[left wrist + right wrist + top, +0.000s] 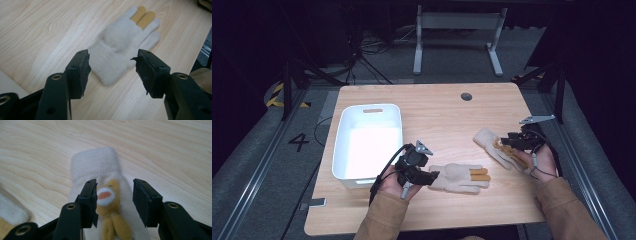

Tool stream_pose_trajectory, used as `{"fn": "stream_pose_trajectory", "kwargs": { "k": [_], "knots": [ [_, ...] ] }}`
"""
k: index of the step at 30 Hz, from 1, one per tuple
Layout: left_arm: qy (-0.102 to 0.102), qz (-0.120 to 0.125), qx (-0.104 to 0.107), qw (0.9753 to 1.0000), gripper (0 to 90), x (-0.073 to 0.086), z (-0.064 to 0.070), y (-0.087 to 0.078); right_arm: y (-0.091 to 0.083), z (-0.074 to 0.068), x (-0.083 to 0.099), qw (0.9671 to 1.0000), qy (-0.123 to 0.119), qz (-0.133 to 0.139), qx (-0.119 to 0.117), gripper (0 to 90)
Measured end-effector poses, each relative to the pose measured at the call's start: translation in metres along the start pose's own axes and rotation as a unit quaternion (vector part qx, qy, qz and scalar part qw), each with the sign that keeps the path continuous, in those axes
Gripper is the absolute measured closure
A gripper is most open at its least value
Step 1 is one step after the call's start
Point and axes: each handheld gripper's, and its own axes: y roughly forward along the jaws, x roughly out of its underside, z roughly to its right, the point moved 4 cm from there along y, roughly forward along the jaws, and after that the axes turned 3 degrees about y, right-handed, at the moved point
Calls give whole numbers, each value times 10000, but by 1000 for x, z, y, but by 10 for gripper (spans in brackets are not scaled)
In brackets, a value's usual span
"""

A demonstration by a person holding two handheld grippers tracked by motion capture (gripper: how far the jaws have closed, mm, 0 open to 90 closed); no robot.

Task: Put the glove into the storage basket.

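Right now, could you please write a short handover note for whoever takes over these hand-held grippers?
Left hand-held gripper: open, jaws either side of the cuff of the near glove, which lies flat on the table.
Right hand-held gripper: open, poised over the far glove, its yellow animal patch between the jaws.
White bin: on the left of the table, nothing visible inside.
Done: both grippers lined up on a glove.
Left: neither glove is gripped or lifted yet; closing and moving them, probably to the bin, remains.

Fuzzy knit cream gloves (117,47), matt pale wood-grain table (437,107), smooth white plastic bin (343,150)
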Motion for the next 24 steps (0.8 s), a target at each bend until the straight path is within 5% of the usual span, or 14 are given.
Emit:
{"fn": "stream_pose_trajectory", "kwargs": {
  "k": [6, 12, 24],
  "knots": [
    [-22, -11, 27, 10000, 446, 1, 0, 1, 11, -4, 5, 9992, -70, -394, -37, 529],
    [-24, -38, 47, 10000, 446, 1, -1, 2, 16, -5, 7, 9987, 8, -494, -108, 514],
    [-27, -50, 82, 10000, 441, 1, -1, 3, 27, -11, 12, 9960, -431, -761, 190, 593]
  ]
}}
